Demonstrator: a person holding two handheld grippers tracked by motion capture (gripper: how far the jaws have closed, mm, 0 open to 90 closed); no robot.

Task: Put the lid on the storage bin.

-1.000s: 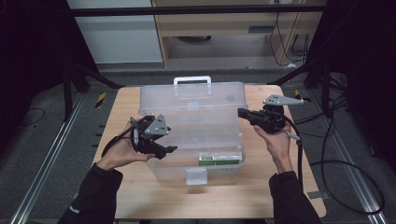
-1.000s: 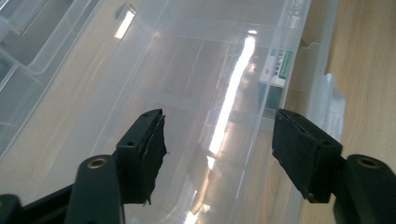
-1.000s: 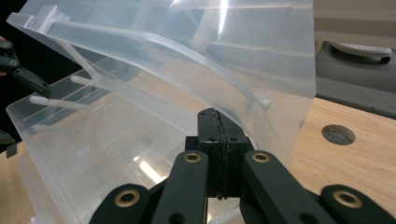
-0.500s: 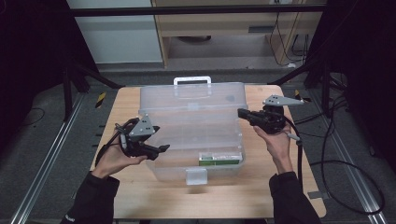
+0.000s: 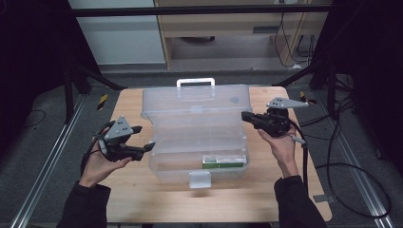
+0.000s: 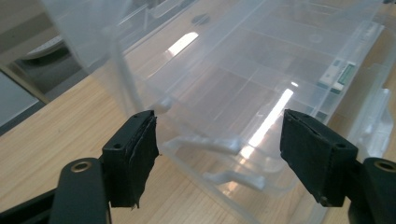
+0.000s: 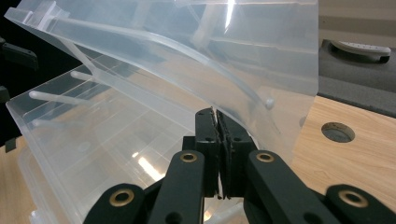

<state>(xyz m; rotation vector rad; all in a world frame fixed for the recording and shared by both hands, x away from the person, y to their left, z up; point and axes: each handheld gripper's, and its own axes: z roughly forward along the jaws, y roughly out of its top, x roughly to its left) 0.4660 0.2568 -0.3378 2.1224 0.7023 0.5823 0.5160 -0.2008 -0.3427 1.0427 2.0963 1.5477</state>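
A clear plastic organizer box [image 5: 199, 161] stands mid-table with its lid [image 5: 195, 107] raised at a slant and a white handle [image 5: 195, 83] at the back. A green-labelled item [image 5: 223, 161] lies in the front right compartment. My right gripper [image 5: 244, 115] is at the lid's right edge, and in the right gripper view it [image 7: 218, 114] is shut on the rim of the lid [image 7: 187, 42]. My left gripper [image 5: 145, 137] hovers left of the box, open and holding nothing. In the left gripper view it [image 6: 219, 140] faces the box's left wall [image 6: 196, 140].
The wooden table [image 5: 294, 190] has bare room in front of the box and on both sides. A round hole [image 7: 337, 132] sits in the tabletop near the right gripper. The box's front latch [image 5: 199, 179] hangs over the table. Cables [image 5: 332, 156] trail off to the right.
My left gripper has drawn back to the left, away from the box's left front corner. The right gripper and the raised lid have stayed put.
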